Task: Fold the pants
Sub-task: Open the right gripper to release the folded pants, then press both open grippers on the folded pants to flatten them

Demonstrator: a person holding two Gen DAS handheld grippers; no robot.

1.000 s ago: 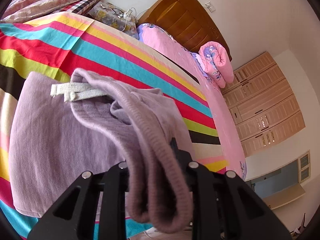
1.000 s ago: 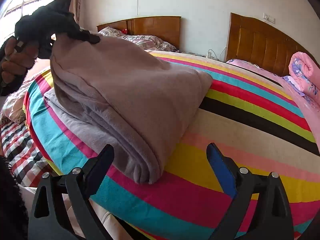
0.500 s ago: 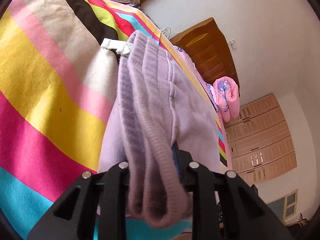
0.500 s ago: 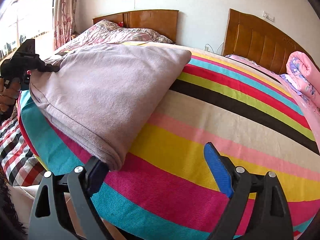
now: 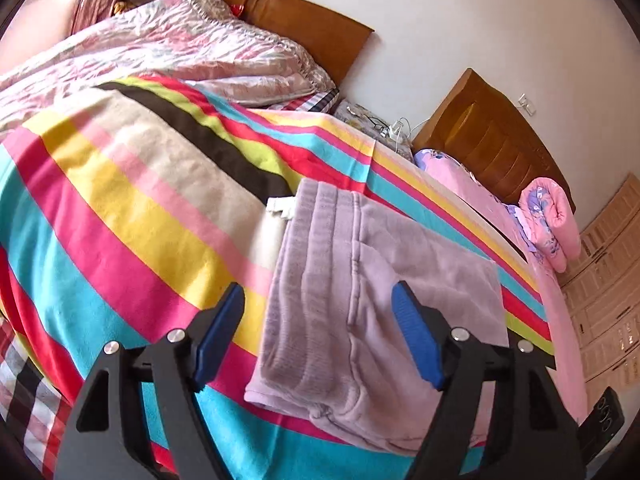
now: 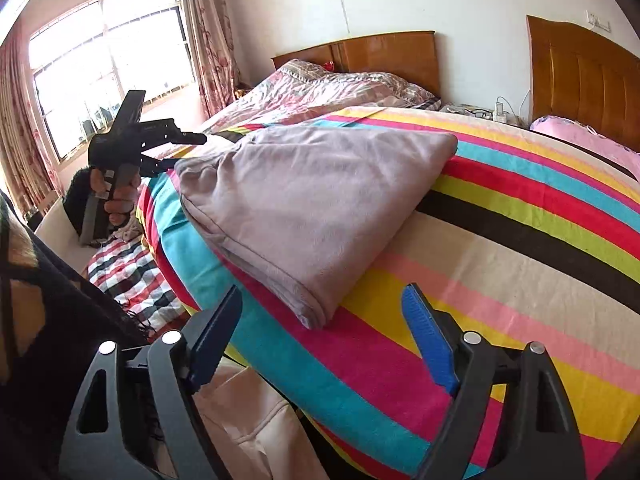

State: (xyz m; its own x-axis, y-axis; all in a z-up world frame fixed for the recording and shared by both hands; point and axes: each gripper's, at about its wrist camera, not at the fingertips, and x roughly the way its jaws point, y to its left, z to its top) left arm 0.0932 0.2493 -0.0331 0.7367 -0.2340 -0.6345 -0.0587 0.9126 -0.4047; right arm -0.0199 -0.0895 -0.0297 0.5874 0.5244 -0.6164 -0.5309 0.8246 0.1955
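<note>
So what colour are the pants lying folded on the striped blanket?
The pants are a pale lilac, plain with no pattern; the right wrist view shows them best.

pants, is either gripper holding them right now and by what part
Nothing is held. The pants lie folded on the striped blanket; the left gripper is opening, the right gripper closing on air.

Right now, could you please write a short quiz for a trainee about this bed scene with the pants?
1. True or false: the left tongs clamp the pants.
2. The pants lie on: A) striped blanket B) checked cloth C) pink rolled quilt.
3. What white part shows beside the waistband?

Key: 1 false, the jaws are opening and the pads stand clear. 2 A. 3 the drawstring.
</note>
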